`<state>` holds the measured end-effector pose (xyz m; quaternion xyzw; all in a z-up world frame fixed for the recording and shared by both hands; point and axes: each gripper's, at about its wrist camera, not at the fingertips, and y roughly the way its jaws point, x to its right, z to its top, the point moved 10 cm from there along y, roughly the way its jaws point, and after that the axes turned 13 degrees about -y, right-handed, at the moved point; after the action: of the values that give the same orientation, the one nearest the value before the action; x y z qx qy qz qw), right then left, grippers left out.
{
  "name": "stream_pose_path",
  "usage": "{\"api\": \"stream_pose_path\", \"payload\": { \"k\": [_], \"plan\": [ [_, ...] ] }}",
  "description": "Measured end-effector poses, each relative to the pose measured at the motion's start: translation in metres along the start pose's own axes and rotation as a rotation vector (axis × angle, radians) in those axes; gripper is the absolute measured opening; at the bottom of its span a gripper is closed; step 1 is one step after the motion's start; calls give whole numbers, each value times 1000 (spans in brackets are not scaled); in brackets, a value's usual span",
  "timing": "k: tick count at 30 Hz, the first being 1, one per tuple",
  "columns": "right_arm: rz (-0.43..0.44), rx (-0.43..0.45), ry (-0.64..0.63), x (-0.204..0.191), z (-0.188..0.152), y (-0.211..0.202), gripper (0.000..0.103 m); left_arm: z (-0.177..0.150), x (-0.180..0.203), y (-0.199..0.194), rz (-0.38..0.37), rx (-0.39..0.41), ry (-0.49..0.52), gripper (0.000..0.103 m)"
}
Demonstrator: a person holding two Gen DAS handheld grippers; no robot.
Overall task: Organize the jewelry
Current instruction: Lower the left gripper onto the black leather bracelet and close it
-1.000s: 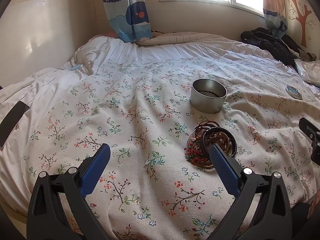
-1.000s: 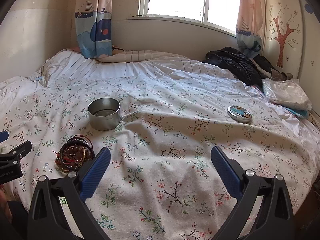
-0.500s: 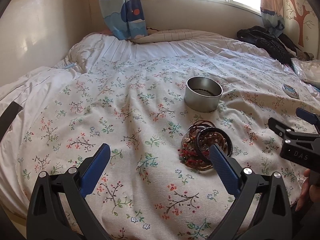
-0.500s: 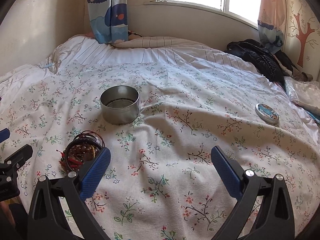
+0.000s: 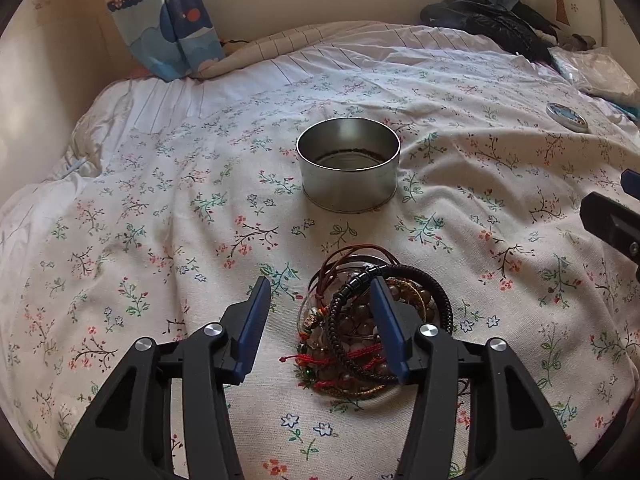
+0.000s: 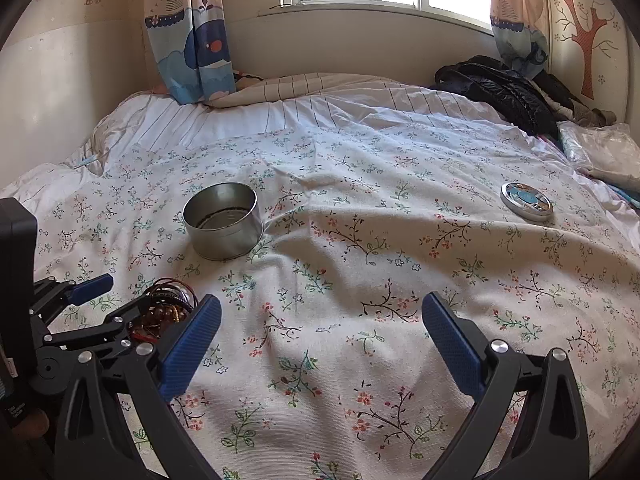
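A tangled pile of bracelets (image 5: 360,320), black, brown and red, lies on the floral bedspread. My left gripper (image 5: 320,292) hangs low over it, partly closed, with the right finger over the pile and the left finger beside it; nothing is held. An open round metal tin (image 5: 348,164) stands just beyond the pile, also in the right wrist view (image 6: 222,220). Its round lid (image 6: 526,202) lies far right. My right gripper (image 6: 320,316) is wide open and empty over bare bedspread, right of the bracelets (image 6: 164,304).
A black jacket (image 6: 500,92) and a plastic bag (image 6: 600,152) lie at the bed's far right. Curtains (image 6: 188,40) and a wall stand behind the bed. The near bed edge is just below both grippers.
My left gripper moved forward and down to the bracelet pile and its jaws narrowed. My right gripper shifted slightly; the tin and the left gripper now sit closer in its view.
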<state>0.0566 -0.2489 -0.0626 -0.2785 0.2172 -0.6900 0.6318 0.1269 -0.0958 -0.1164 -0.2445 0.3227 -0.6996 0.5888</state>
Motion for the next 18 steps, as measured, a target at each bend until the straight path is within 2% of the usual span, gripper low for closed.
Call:
{"api": "stream_pose_path", "payload": {
  "k": [2, 3, 4, 6, 7, 10, 13, 15, 18],
  "plan": [
    [7, -3, 7, 1, -1, 1, 96, 0, 3, 4, 3, 1, 25, 49],
    [10, -6, 9, 1, -2, 2, 96, -1, 6, 7, -7, -9, 35, 45],
    [12, -8, 11, 1, -2, 2, 96, -3, 8, 9, -18, -18, 44, 29],
    [17, -13, 15, 2, -3, 3, 96, -7, 12, 13, -26, -42, 52, 14],
    [19, -15, 16, 2, -4, 4, 96, -8, 13, 13, -34, -47, 50, 10],
    [28, -26, 18, 1, -5, 6, 96, -7, 8, 7, -74, -54, 1, 9],
    [57, -41, -7, -7, -6, 10, 96, 1, -6, -5, -151, -31, -110, 9],
    [99, -60, -41, -19, -8, 15, 96, 8, -18, -13, -186, -8, -188, 8],
    [210, -60, -91, -45, -6, 22, 96, 16, -38, -23, -239, 26, -299, 8]
  ]
}}
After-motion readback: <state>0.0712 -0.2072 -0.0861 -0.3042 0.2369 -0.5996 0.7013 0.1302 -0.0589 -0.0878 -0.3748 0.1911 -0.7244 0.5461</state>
